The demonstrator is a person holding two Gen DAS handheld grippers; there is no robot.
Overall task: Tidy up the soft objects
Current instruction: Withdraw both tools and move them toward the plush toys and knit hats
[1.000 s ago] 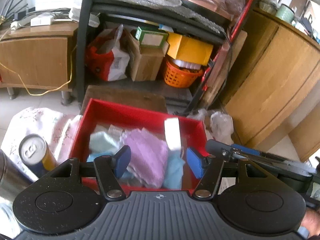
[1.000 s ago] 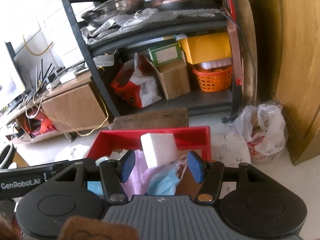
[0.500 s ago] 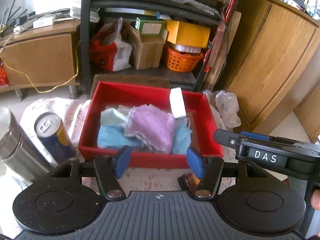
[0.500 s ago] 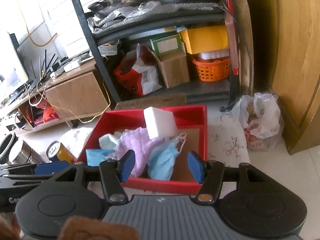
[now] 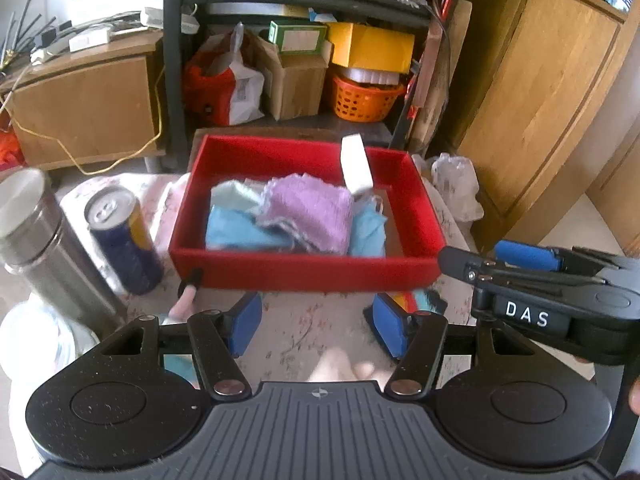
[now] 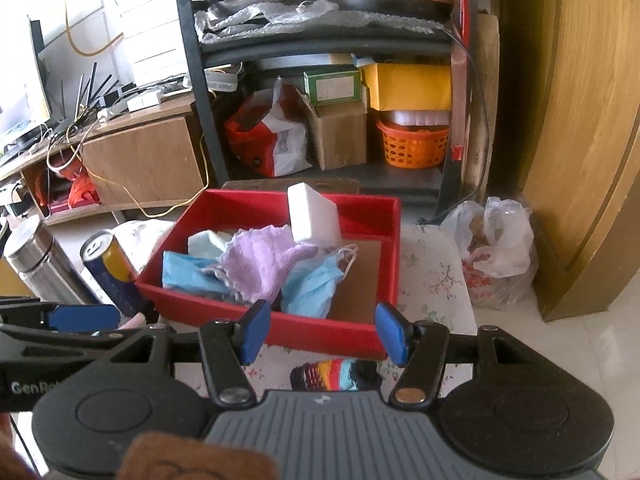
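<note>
From the left wrist, we see our left gripper (image 5: pixel 316 324) with its blue fingers (image 5: pixel 246 322) spread wide and nothing between them, above the floral-patterned surface (image 5: pixel 304 320). Just ahead sits the red tray (image 5: pixel 304 270), holding a purple cloth (image 5: pixel 310 212), light blue masks (image 5: pixel 236 232) and a white sponge block (image 5: pixel 356 162) leaning against the far wall. A drink can (image 5: pixel 120 236) and a steel flask (image 5: pixel 40 236) stand left of the tray. The right gripper (image 5: pixel 528 258) reaches in from the right.

From the right wrist, our right gripper (image 6: pixel 322 330) also stands open and empty, its fingers (image 6: pixel 254 330) in front of the tray's near wall (image 6: pixel 320 334). A striped knitted item (image 6: pixel 334 374) lies on the surface just below them, outside the tray. The sponge block (image 6: pixel 312 216) rests tilted on the purple cloth (image 6: pixel 260 260).
</note>
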